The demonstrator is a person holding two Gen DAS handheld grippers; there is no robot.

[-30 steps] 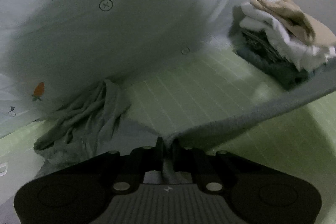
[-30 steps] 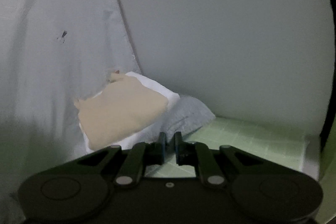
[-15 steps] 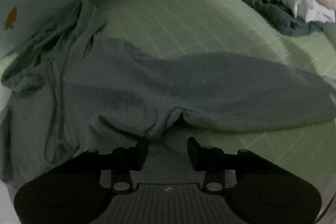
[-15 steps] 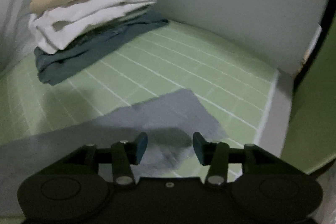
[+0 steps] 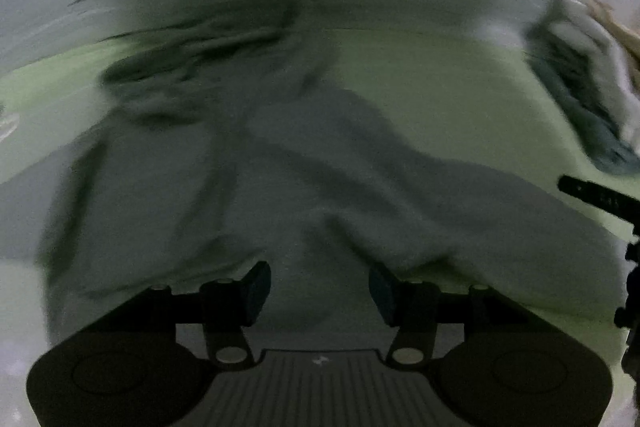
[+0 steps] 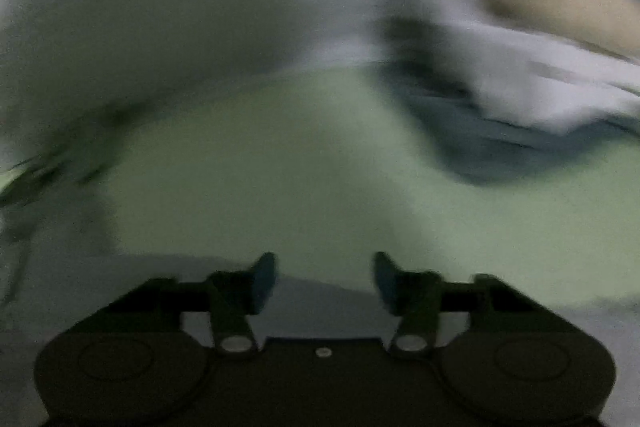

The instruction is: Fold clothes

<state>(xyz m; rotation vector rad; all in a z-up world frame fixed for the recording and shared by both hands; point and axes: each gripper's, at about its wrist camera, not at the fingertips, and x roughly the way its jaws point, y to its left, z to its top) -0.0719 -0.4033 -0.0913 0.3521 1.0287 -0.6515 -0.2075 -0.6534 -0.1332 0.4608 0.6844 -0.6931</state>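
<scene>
Pale green gridded matting, the work surface (image 5: 432, 83), fills both wrist views, and most of it in the left view is covered by the grey garment (image 5: 320, 195), which reads as a hooded sweatshirt. A second ago that garment hung in the air, pinched in the left tongs with its edge stretched taut towards three o'clock; now it lies spread flat, its body reaching from nine o'clock to the centre and one long sleeve running out towards four o'clock. At ten o'clock the bunched hood and cord end are too smeared to read closely.

Next in size is the stack of folded clothes (image 6: 520, 67), at two o'clock in the right view: a tan piece on top, white under it, dark blue-grey at the bottom. It sits well apart from the grey garment.

The left gripper (image 5: 320, 285) hovers over the garment near six o'clock, its jaws spreading wider, with cloth lying beneath them but nothing pinched. The right gripper (image 6: 325, 277) was clamped a second ago; it has let go, and its jaws, apart for now, are narrowing again over a grey edge of fabric at six o'clock, with no cloth caught between the pads. Its view is heavily motion-blurred.

In my judgement the lay-out step is done: the garment is down and released, and what remains is choosing fresh grip points, likely a sleeve or side edge, for the first fold.
</scene>
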